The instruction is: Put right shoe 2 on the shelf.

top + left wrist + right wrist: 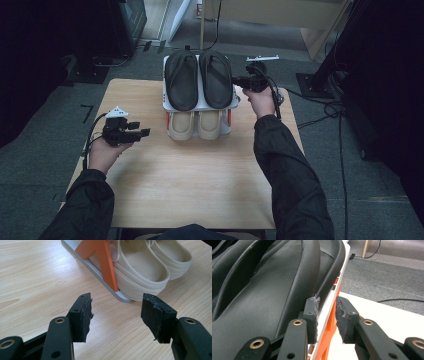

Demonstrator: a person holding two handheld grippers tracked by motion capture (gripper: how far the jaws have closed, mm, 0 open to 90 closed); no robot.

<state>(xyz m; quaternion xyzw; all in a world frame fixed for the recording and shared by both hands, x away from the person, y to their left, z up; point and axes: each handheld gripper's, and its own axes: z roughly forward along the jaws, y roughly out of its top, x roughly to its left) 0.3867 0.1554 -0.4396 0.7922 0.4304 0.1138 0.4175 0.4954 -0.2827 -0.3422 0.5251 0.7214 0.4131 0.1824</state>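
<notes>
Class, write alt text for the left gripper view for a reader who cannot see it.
The left gripper, jaws open and empty, hovers over a light wooden table, aimed at a pair of cream clogs on the low shelf of a white rack with an orange support.

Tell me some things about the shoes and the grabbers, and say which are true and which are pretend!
1. The black slippers sit on the top shelf of the rack. True.
2. The cream shoes lie on the floor. False: they sit on the rack's bottom shelf.
3. The left gripper holds a shoe. False: its jaws are open over the bare table.
4. The right gripper has its jaws around the top shelf's edge. True.
</notes>
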